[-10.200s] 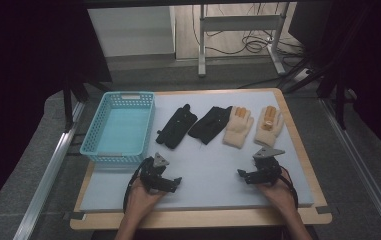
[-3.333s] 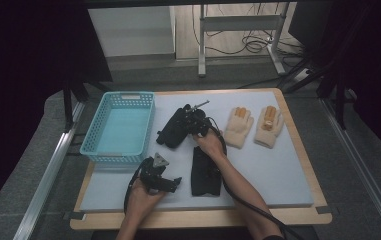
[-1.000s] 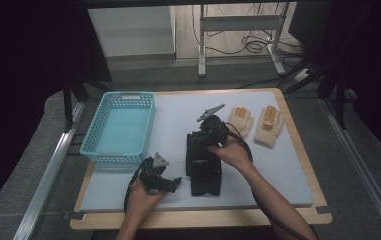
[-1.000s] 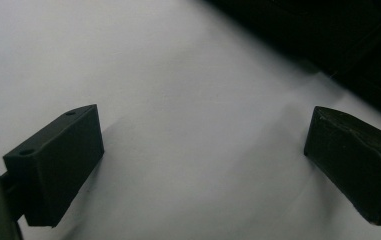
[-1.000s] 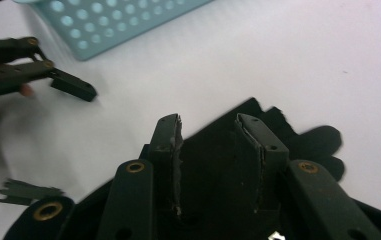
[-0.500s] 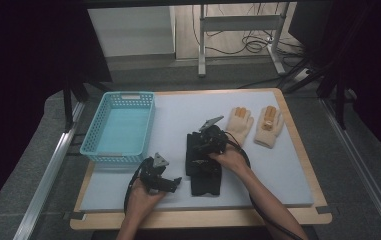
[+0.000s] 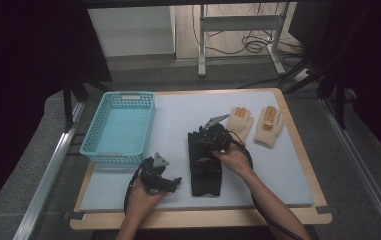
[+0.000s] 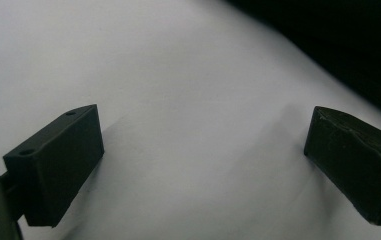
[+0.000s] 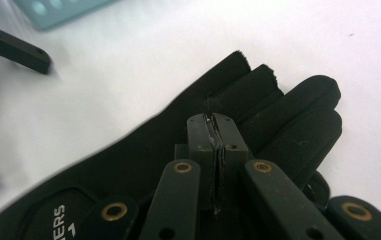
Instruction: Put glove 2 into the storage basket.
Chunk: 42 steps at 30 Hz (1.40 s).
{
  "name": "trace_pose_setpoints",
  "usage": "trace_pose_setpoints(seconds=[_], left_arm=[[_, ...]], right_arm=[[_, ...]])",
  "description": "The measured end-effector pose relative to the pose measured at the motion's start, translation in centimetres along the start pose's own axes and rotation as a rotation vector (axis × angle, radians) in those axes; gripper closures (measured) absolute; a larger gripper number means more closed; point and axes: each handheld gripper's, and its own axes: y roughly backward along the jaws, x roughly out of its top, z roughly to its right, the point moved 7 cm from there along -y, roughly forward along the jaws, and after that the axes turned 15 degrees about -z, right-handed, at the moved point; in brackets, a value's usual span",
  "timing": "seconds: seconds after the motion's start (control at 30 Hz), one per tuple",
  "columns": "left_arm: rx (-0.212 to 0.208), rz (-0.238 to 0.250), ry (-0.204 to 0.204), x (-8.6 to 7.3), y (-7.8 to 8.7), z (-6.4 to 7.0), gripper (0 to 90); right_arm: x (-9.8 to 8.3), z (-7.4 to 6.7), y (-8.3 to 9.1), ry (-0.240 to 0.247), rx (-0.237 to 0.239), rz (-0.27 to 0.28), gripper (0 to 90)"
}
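Fingers of the right gripper (image 9: 217,120) have just clenched tight over the black gloves (image 7: 204,167); whether they pinch any fabric is unclear. Those of the left gripper (image 8: 203,150) stand released. On the tabletop (image 7: 178,115), right of the blue basket (image 7: 128,94), both black gloves now lie stacked at front centre (seconds ago they sat in the back row beside the tan gloves (image 7: 240,122)), which suggests the pair is matched. White cuff lettering ends in "ERS".
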Motion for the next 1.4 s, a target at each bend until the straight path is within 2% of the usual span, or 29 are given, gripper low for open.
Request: trace_pose_setpoints(seconds=[0.03, 0.07, 0.13, 0.17, 0.3, 0.33, 0.4, 0.43, 0.47, 0.6, 0.7, 0.77, 0.87, 0.9, 0.93, 0.97, 1.0, 1.07, 1.13, 1.17, 1.2, 1.27, 1.3, 1.33, 1.37, 1.4], left_arm=[[0.000, 0.000, 0.000, 0.0, 0.0, 0.0, 2.8], [0.001, 0.000, -0.004, 0.0, 0.0, 0.0, 2.8], [0.001, 0.000, -0.004, 0.0, 0.0, 0.0, 2.7], [0.002, 0.000, -0.003, 0.0, 0.0, 0.0, 2.8], [0.002, 0.000, -0.005, 0.0, 0.0, 0.0, 2.7], [0.002, 0.000, -0.005, 0.0, 0.0, 0.0, 2.7], [0.002, 0.000, -0.005, 0.0, 0.0, 0.0, 2.7], [0.002, 0.002, -0.003, 0.0, 0.0, 0.0, 2.7], [0.002, 0.002, -0.003, 0.0, 0.0, 0.0, 2.7], [0.002, 0.000, -0.003, 0.0, 0.0, 0.0, 2.7], [0.002, 0.002, -0.003, 0.0, 0.0, 0.0, 2.8], [0.002, 0.002, -0.003, 0.0, 0.0, 0.0, 2.8], [0.002, 0.000, -0.004, 0.0, 0.0, 0.0, 2.8], [0.002, 0.000, -0.004, 0.0, 0.0, 0.0, 2.8], [0.003, -0.002, -0.007, 0.0, 0.0, -0.1, 2.8], [0.003, -0.002, -0.007, 0.0, 0.0, -0.1, 2.8], [0.003, 0.000, -0.003, 0.0, 0.0, 0.0, 2.7], [0.002, 0.000, -0.003, 0.0, 0.0, 0.0, 2.7], [0.002, 0.002, -0.001, 0.0, 0.0, 0.0, 2.7], [0.001, 0.002, -0.001, 0.0, 0.0, 0.0, 2.7], [0.002, -0.002, -0.006, 0.0, 0.0, 0.0, 2.7], [0.002, -0.002, -0.005, 0.0, 0.0, 0.0, 2.7], [0.002, -0.004, -0.005, 0.0, 0.0, 0.0, 2.8], [0.002, -0.004, -0.005, 0.0, 0.0, 0.0, 2.8], [0.003, -0.005, -0.007, 0.0, 0.0, -0.1, 2.8], [0.002, -0.003, -0.005, 0.0, 0.0, 0.0, 2.7]], right_arm=[[0.0, 0.0, 0.0, 0.000, 0.000, 0.000, 87.2], [0.1, -0.3, 1.1, -0.008, 0.002, 0.015, 87.2], [0.1, -0.4, 1.5, -0.010, 0.000, 0.018, 87.1], [0.0, -0.6, 2.5, -0.012, -0.006, 0.028, 87.2], [-0.1, -1.0, 3.9, -0.033, 0.007, 0.045, 87.1], [-0.3, -1.4, 4.7, -0.048, 0.014, 0.055, 87.1], [-0.4, -1.7, 5.1, -0.050, 0.012, 0.059, 87.1], [-0.6, -2.6, 5.7, -0.042, 0.012, 0.068, 87.1], [-0.6, -2.6, 5.7, -0.042, 0.012, 0.068, 87.1], [-0.9, -4.6, 6.0, -0.027, 0.030, 0.071, 87.0], [-0.9, -5.7, 5.7, -0.036, 0.051, 0.077, 86.9], [-1.1, -5.9, 5.3, -0.050, 0.048, 0.076, 86.8], [-1.9, -5.4, 4.3, -0.093, 0.041, 0.075, 86.0], [-1.9, -5.4, 4.3, -0.093, 0.041, 0.075, 86.0], [-3.0, -4.9, 3.3, -0.117, 0.052, 0.050, 82.8], [-3.0, -4.9, 3.3, -0.117, 0.052, 0.050, 82.8], [-3.8, -4.6, 3.0, -0.126, 0.054, 0.041, 72.6], [-3.9, -3.8, 3.4, -0.134, 0.024, 0.051, 67.5], [-3.5, -2.7, 3.7, -0.134, -0.017, 0.055, 65.3], [-3.5, -2.7, 3.7, -0.134, -0.017, 0.055, 65.3], [-2.9, -1.5, 3.7, -0.138, -0.053, 0.049, 64.9], [-2.5, -1.0, 3.4, -0.135, -0.067, 0.047, 64.6], [-1.7, -0.1, 2.5, -0.133, -0.078, 0.037, 59.8], [-1.7, -0.1, 2.5, -0.133, -0.078, 0.037, 59.8], [-1.4, 0.2, 1.9, -0.135, -0.076, 0.028, 56.1], [-0.9, 0.7, 0.5, -0.150, -0.071, 0.007, 50.7]])
